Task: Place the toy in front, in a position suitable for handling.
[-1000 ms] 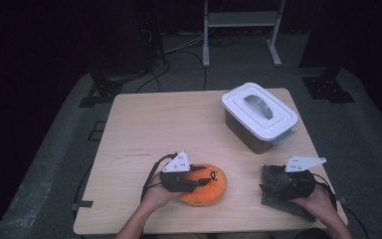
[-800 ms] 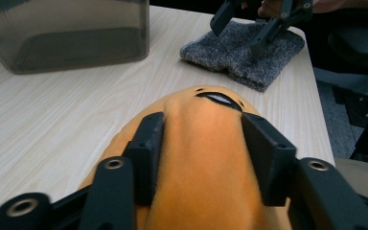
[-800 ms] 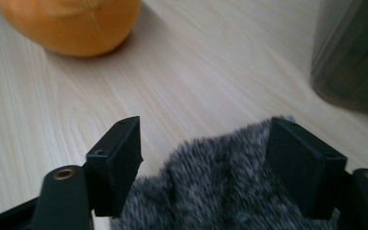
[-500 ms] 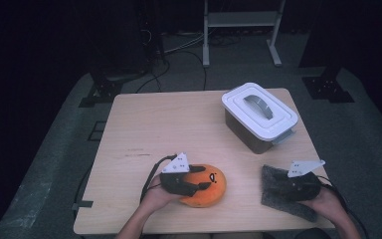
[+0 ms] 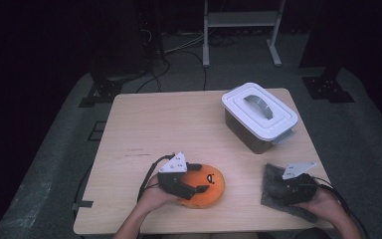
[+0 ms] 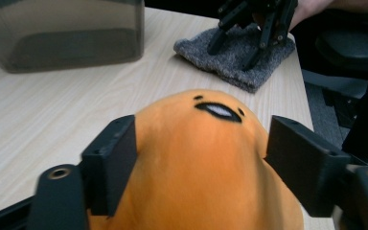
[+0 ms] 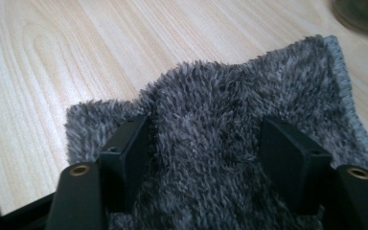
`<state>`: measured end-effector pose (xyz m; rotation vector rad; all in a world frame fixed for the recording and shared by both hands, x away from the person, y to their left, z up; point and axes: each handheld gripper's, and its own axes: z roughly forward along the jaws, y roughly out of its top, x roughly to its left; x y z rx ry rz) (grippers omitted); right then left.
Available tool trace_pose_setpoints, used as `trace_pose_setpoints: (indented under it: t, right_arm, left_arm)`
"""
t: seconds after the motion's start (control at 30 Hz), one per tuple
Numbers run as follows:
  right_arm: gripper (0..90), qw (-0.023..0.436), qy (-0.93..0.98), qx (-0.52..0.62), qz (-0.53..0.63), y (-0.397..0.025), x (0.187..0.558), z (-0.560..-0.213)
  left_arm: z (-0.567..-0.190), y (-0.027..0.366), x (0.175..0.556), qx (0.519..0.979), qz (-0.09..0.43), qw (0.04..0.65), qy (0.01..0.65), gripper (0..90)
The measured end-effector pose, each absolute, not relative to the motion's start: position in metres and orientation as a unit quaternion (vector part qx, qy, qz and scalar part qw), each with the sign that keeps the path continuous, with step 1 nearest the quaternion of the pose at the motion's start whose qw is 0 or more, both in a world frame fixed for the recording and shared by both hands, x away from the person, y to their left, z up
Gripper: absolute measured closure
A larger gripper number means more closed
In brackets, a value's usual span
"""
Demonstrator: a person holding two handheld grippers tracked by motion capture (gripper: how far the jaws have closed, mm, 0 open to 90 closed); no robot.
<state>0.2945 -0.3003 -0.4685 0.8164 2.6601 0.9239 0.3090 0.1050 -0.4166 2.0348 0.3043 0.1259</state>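
Two grippers work near the front edge of the light wooden table (image 5: 179, 124). The left gripper (image 5: 191, 181) straddles an orange plush toy (image 5: 206, 184) with a small drawn face; in the left gripper view its fingers (image 6: 112, 165) sit against both sides of the toy (image 6: 206, 163), pressing on its flanks while the toy rests on the table. The right gripper (image 5: 291, 186) is down on a grey fuzzy cloth (image 5: 273, 191) lying near the table's front right corner, well apart from the toy. In the right gripper view its fingers (image 7: 127, 155) are spread and sunk into the cloth's pile (image 7: 211, 143), with a raised fold of cloth between them; whether they already squeeze that fold cannot be told. The cloth's edges are rumpled on the bare wood (image 7: 52, 62). Farther back on the right side of the table stands a dark translucent box with a white lid (image 5: 258, 112) that bears a grey handle, closed and apart from both grippers.
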Motion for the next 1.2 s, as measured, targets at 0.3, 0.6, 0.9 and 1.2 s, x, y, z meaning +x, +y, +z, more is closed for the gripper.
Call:
trace_pose_setpoints:
  t: [0.3, 0.6, 0.9, 1.2]
  right_arm:
    - [54.1, 0.095, 0.907, 0.284, 0.297, -0.298, 0.296, -0.464]
    - [77.3, 0.092, 0.91, 0.287, 0.286, -0.297, 0.298, -0.459]
    - [77.2, 0.082, 0.854, 0.246, 0.45, -0.274, 0.292, -0.406]
    - [76.7, 0.067, 0.827, 0.162, 0.535, -0.198, 0.299, -0.379]
  left_arm:
    - [-0.412, 0.13, 0.311, 0.857, 0.039, 0.496, 0.135, 16.1]
    - [-0.427, 0.13, 0.315, 0.862, 0.036, 0.486, 0.142, 22.5]
    - [-0.43, 0.121, 0.315, 0.856, 0.037, 0.496, 0.14, 24.2]
    - [-0.431, 0.115, 0.312, 0.854, 0.041, 0.503, 0.128, 25.4]
